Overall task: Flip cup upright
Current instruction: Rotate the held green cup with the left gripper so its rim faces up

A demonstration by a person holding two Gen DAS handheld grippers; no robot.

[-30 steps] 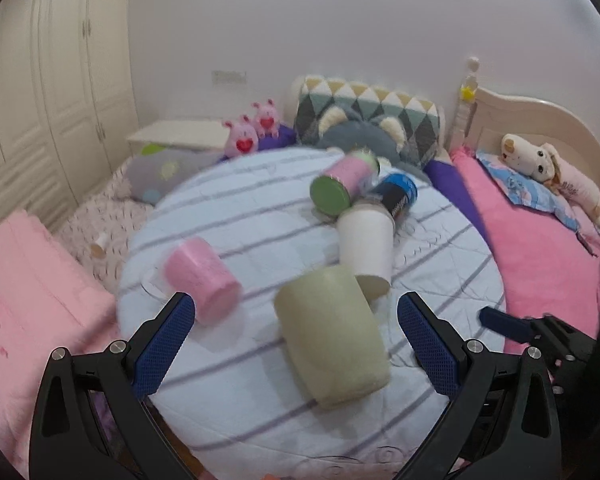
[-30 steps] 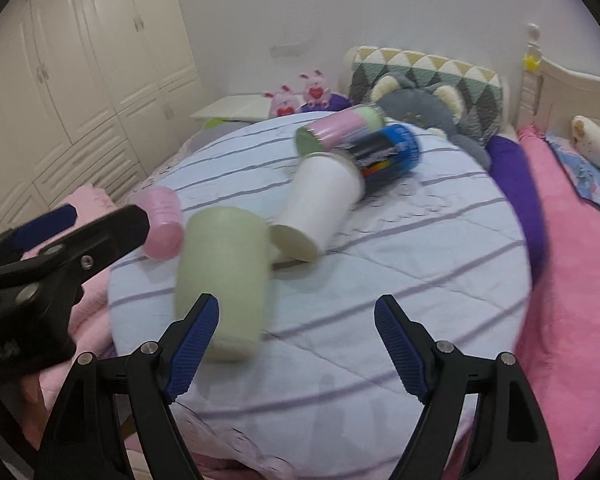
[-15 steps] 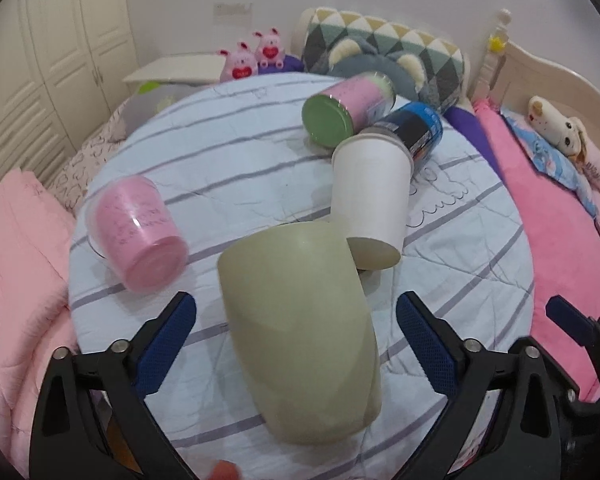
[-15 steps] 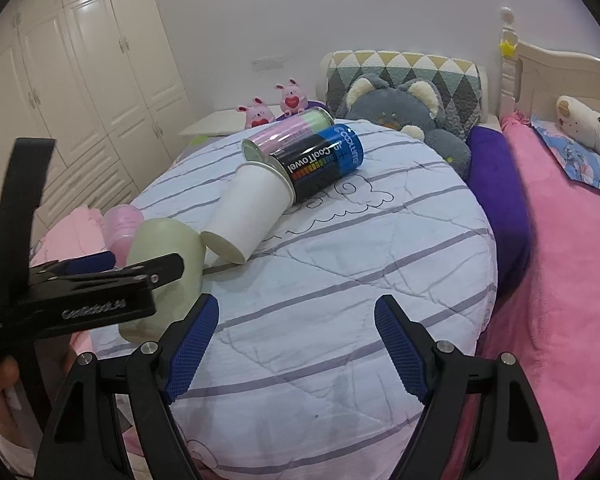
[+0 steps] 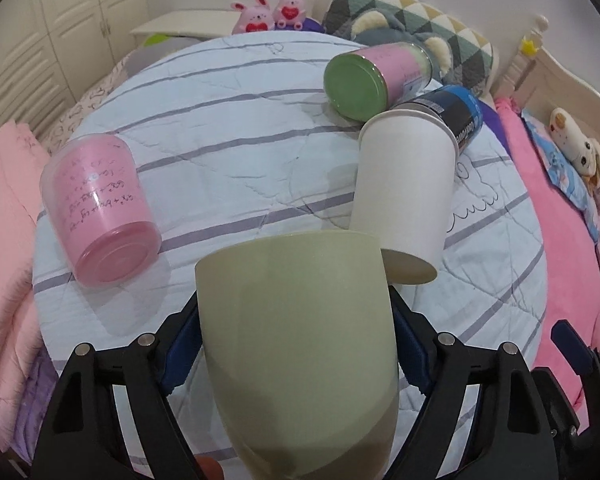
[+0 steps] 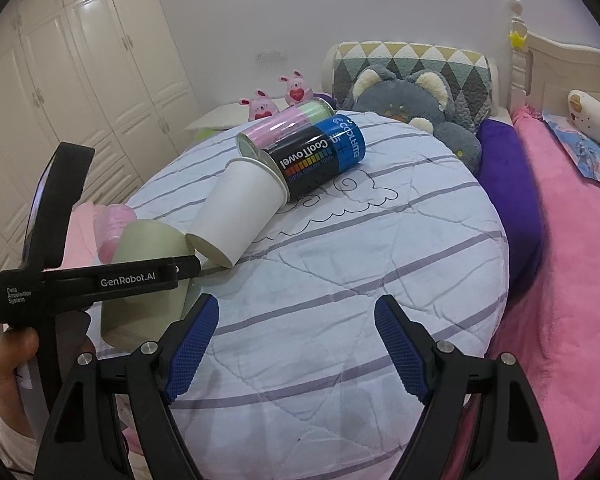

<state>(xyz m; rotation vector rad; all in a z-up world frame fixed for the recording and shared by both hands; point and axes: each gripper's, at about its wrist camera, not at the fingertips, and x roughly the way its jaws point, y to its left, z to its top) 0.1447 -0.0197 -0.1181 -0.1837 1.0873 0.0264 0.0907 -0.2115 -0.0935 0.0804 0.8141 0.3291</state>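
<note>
We have our left gripper (image 5: 296,356) clamped across the pale green, smooth-walled plastic cup (image 5: 300,344), its blue pads pressed against the cup's two flanks about midway along the body. That hold makes sense to us: a grip across the middle lets the wrist roll the cup over without the fingers blocking either end. In the right wrist view the cup (image 6: 148,276) lies on its side at the near left part of the round, purple-striped white quilted cushion (image 6: 379,264), with the left gripper's black arm (image 6: 100,280) crossing over it. We cannot say for sure whether it rests on the fabric or is just raised — the contact is hidden.

Our right gripper (image 6: 296,344) is spread wide and empty, hovering over bare quilt well to the right of the cup, seemingly kept out of the way.

The other things lie tipped too: a white paper cup (image 5: 403,196) just beyond the green one and overlapped by it in the left wrist view, a translucent pink plastic cup (image 5: 100,208) off to the left, and two cylindrical canisters — one pink with a green end (image 5: 375,76), one black and blue (image 6: 319,160) — farther back, side by side.
</note>
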